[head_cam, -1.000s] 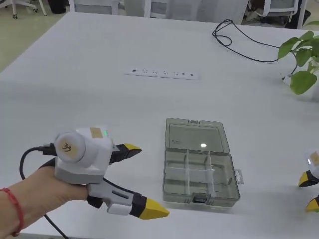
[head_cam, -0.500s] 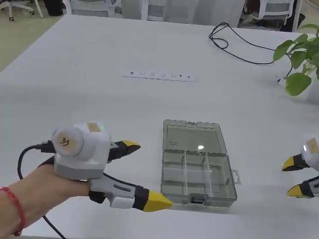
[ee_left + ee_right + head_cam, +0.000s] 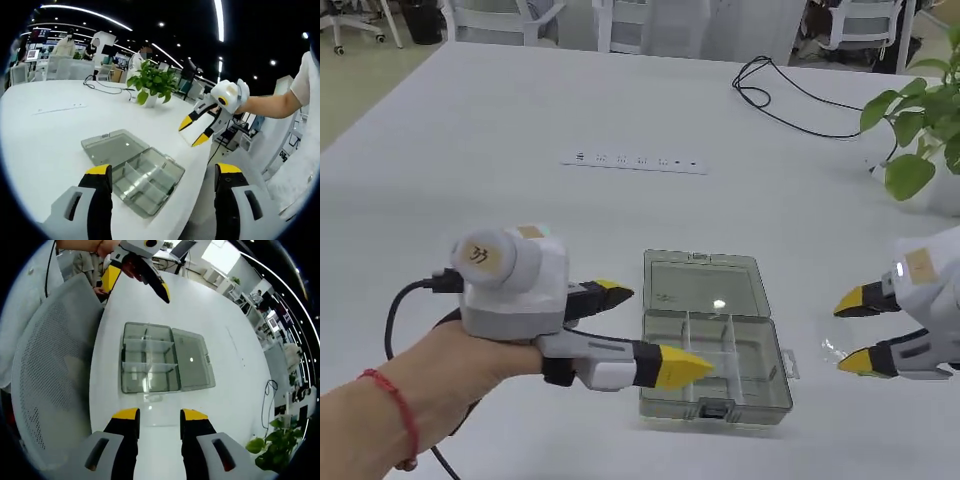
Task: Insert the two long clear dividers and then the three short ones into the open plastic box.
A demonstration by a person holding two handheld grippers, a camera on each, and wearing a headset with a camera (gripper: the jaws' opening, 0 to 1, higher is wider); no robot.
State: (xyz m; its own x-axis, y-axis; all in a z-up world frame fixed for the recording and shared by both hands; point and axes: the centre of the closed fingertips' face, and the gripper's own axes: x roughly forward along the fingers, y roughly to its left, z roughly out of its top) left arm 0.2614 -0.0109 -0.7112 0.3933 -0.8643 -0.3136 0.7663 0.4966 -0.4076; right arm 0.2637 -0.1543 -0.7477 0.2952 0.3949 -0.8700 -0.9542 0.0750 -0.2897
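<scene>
The left tongs (image 3: 665,328) gape wide by the left side of the open plastic box (image 3: 670,398), which sits on the white table (image 3: 470,150) with clear dividers (image 3: 718,340) seated inside. The right tongs (image 3: 842,335), moderately parted, hover to its right. Farther off lies a power strip (image 3: 635,160).

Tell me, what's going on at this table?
A person works with two handheld grippers over a white table. The left gripper and right gripper both hover with fingers open and empty, either side of an open plastic box. Clear dividers already stand inside it, splitting it into compartments.
</scene>
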